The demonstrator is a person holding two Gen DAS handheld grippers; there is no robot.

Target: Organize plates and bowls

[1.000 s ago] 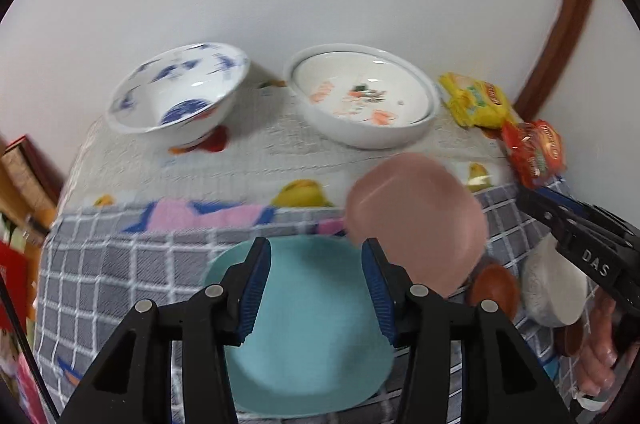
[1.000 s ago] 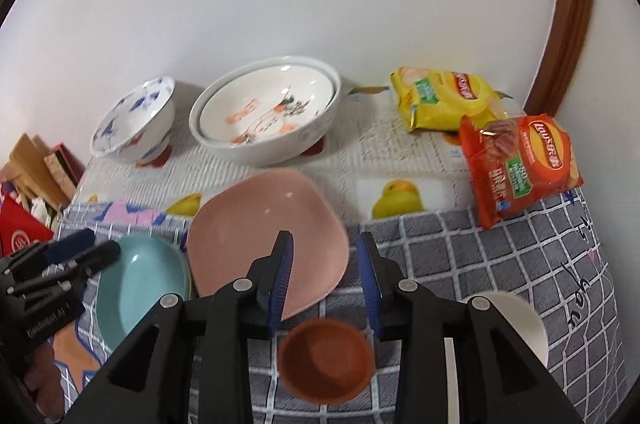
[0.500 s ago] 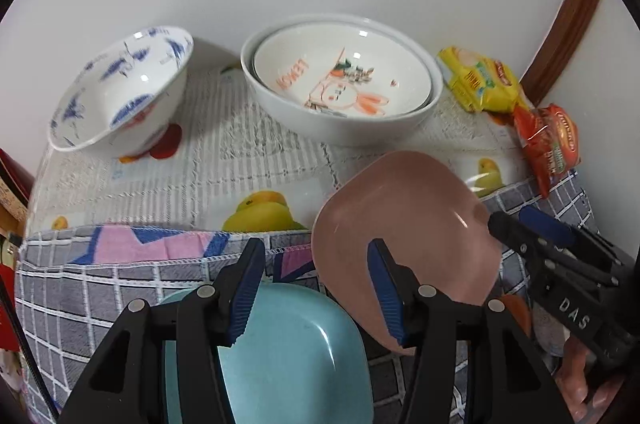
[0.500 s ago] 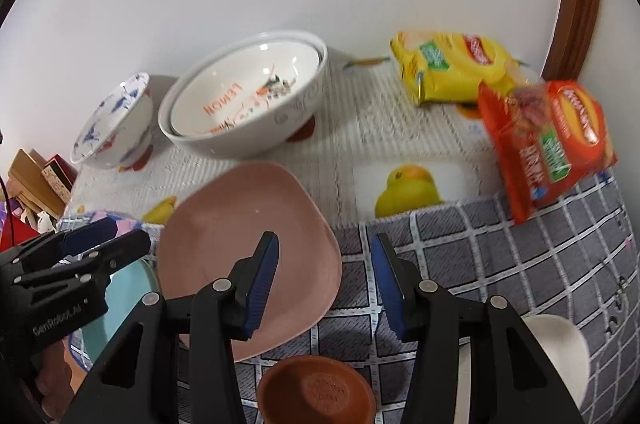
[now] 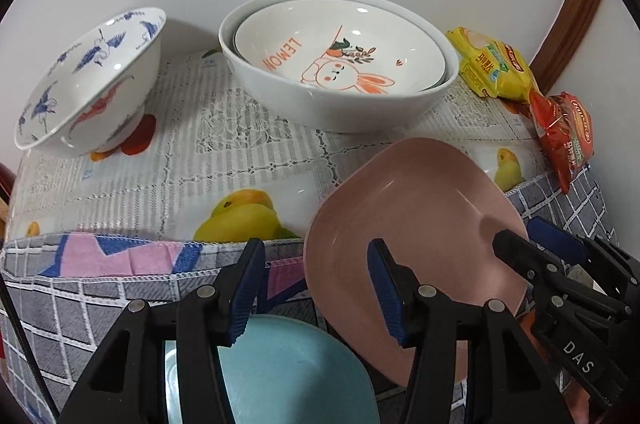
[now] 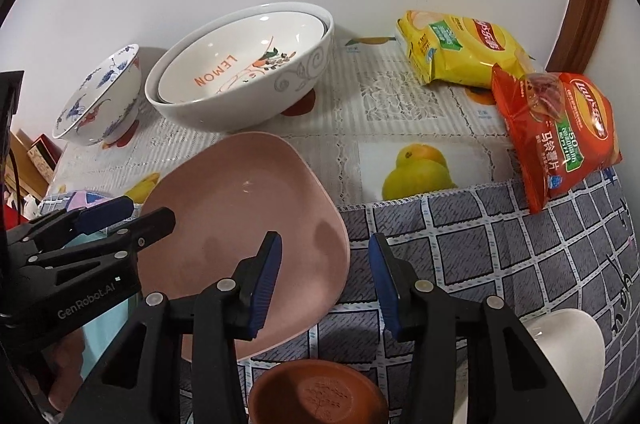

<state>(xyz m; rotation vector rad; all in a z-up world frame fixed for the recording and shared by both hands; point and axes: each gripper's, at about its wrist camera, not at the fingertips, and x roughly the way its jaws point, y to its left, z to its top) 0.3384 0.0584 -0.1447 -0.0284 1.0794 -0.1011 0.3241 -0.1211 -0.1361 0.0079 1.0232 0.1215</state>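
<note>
A pink plate (image 5: 420,224) (image 6: 240,224) lies tilted, its left side over a teal plate (image 5: 280,368) on the checked cloth. My left gripper (image 5: 316,284) (image 6: 148,212) stands open astride the pink plate's left rim, one finger over the plate and one beside it. At the plate's right rim, the jaws of my right gripper (image 6: 324,276) (image 5: 518,232) are closing, pads clear of it. At the back stand a blue-and-white bowl (image 5: 88,83) (image 6: 100,103) and a large white bowl (image 5: 340,111) (image 6: 240,103) with a "LEMON" bowl nested inside.
A small brown dish (image 6: 316,392) and a white bowl (image 6: 568,344) sit near the front, under and right of my right gripper. A yellow chip bag (image 6: 460,47) and a red one (image 6: 560,131) lie at the back right, near a brown door frame (image 6: 588,3). A white wall closes the back.
Both grippers have sunk and moved in on the pink plate, so the rim now lies between each pair of fingers. The right jaws stand wider than a second ago.
</note>
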